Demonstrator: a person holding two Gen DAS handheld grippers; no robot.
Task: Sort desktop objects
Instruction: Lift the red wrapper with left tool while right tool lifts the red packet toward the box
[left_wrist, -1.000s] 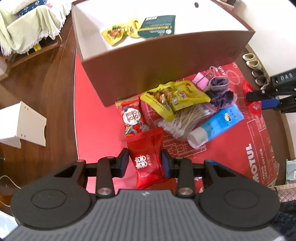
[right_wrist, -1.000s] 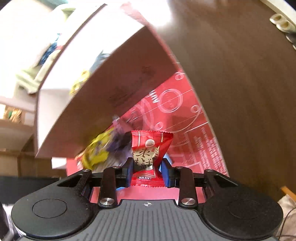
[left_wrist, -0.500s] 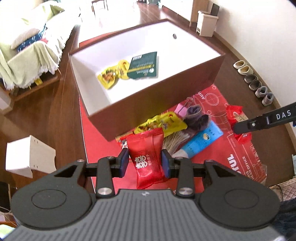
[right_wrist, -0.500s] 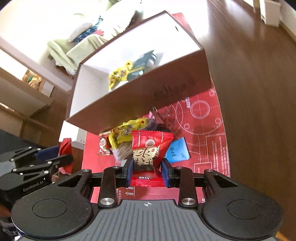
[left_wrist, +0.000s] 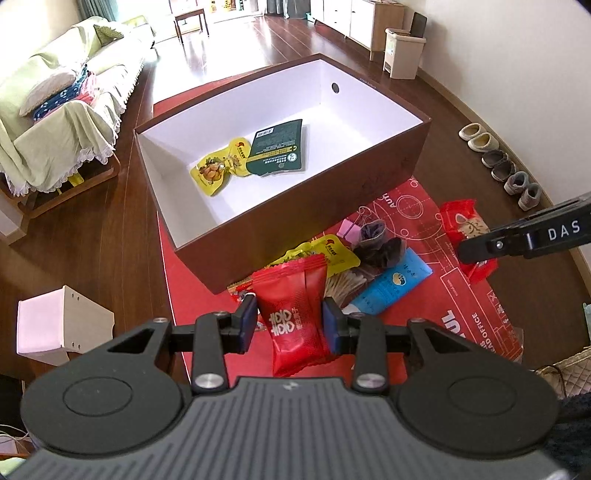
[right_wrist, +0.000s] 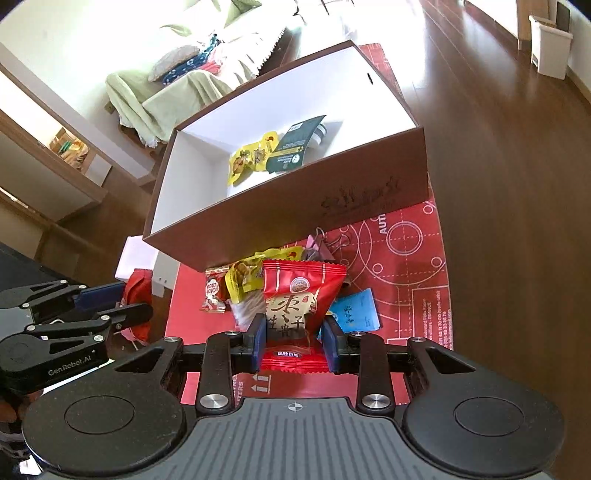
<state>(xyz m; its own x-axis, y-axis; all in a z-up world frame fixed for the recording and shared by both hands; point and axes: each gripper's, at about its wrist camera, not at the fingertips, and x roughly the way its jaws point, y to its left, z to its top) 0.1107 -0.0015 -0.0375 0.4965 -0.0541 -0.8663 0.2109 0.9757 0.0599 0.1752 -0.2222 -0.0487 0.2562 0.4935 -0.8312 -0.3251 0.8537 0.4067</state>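
Left claw (left_wrist: 290, 323) and right claw (right_wrist: 293, 341) tilt downward, both clamped.

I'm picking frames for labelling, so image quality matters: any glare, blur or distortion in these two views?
Left wrist view: sharp, strong fisheye bending at the edges, window glare on the wood floor. Right wrist view: sofa and upper area blown out by sunlight, the red packet between the pads is sharp, box edges curve.

- My 2 views are sharp and bright with daylight.
- Glare whitens the floor (left_wrist: 236, 44) at top centre and the sofa (right_wrist: 207, 48) at upper left.
- Fisheye bends the edges.
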